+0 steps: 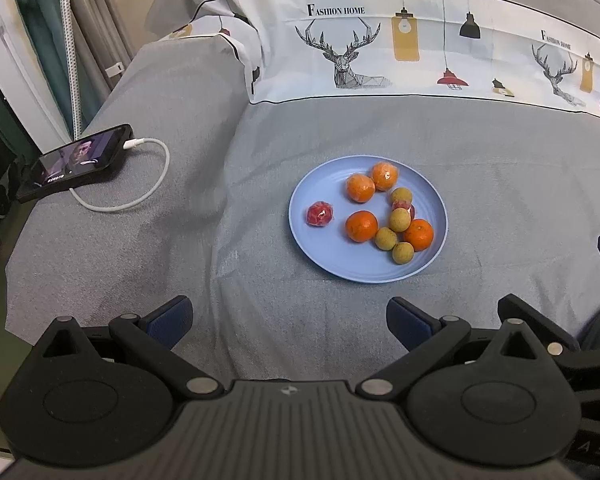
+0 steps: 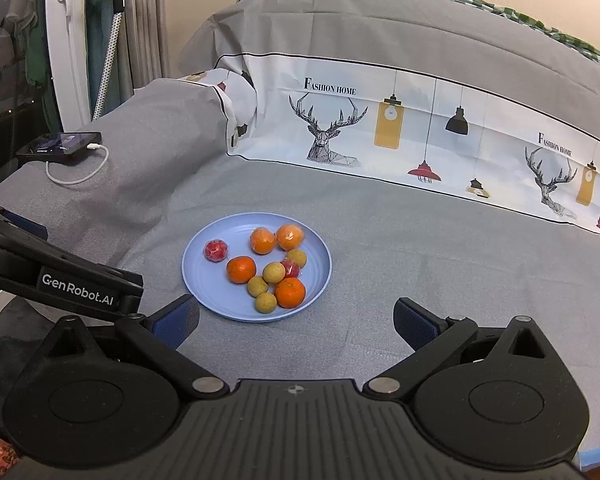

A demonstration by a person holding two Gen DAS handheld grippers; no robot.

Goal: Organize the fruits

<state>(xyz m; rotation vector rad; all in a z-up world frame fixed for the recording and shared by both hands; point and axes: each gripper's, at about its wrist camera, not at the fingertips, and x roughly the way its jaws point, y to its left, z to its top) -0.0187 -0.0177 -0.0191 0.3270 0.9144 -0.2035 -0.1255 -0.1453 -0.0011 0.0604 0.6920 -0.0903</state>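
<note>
**Fruit plate sitting on the bed, both claws spread wide**

Fruit is all piled on one blue plate (image 1: 364, 272) that sits flat on the grey bedspread (image 1: 140, 248). Four oranges on it: two touching at the far side (image 1: 360, 187) (image 1: 385, 176), one near the middle (image 1: 361, 226) and one toward the right rim (image 1: 418, 234). Four little tan round fruits, longan-looking (image 1: 399, 219), run in a loose curve between the oranges, a couple of them touching each other. One red wrapped fruit (image 1: 320, 213) sits off on its own at the left side of the plate, and a second red one (image 2: 290, 268) is tucked in among the tan ones, mostly hidden.

Left gripper (image 1: 288, 322) hangs over the bedspread short of the plate, blue-padded fingers far apart, nothing between them. Right gripper (image 2: 296, 322) is the same deal, spread wide and gripping nothing, with the plate just ahead and a bit left of its centre. In the right wrist view the left gripper's body shows at the left edge.

Off to the far left a phone (image 1: 76, 162) with its screen lit lies on a raised grey fold, a white cable (image 1: 148, 184) plugged in and looping beside it. Behind the plate runs a white printed band with deer and lamps (image 1: 348, 60)
</note>
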